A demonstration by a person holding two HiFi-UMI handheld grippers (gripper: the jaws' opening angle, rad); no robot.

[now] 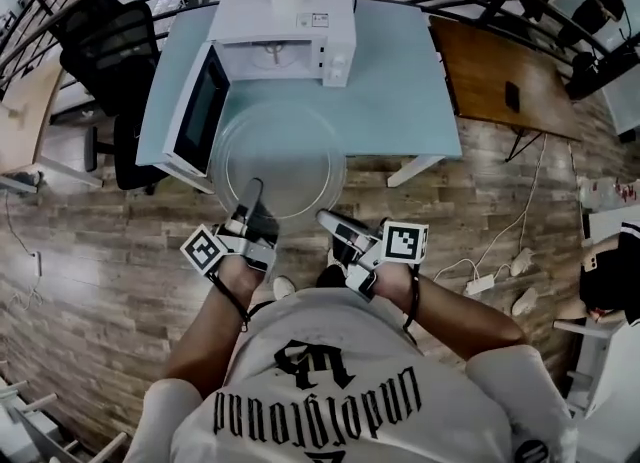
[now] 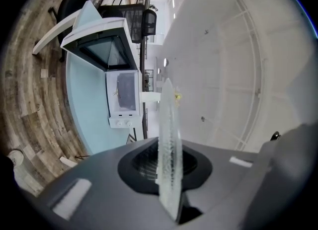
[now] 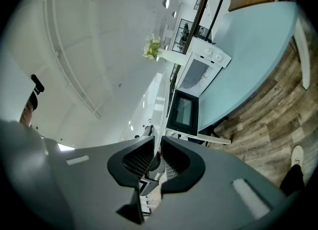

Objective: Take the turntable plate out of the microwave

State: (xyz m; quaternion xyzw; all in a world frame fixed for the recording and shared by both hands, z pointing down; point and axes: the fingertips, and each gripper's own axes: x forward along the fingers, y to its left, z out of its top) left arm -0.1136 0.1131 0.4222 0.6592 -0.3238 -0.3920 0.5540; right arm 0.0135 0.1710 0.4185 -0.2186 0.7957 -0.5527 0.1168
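In the head view, a clear round glass turntable plate (image 1: 278, 156) is held outside the white microwave oven (image 1: 285, 36), above the near edge of the light blue table (image 1: 410, 91). The oven's door (image 1: 200, 111) is swung open to the left. The left gripper (image 1: 252, 193) is placed on the plate's near rim, the right gripper (image 1: 324, 217) on its near right rim.

In the left gripper view, the plate (image 2: 168, 124) is seen edge-on, clamped between the left gripper's (image 2: 169, 174) jaws.

In the right gripper view, the right gripper's (image 3: 158, 154) jaws are drawn narrow, closed on the plate's thin edge (image 3: 162, 110).
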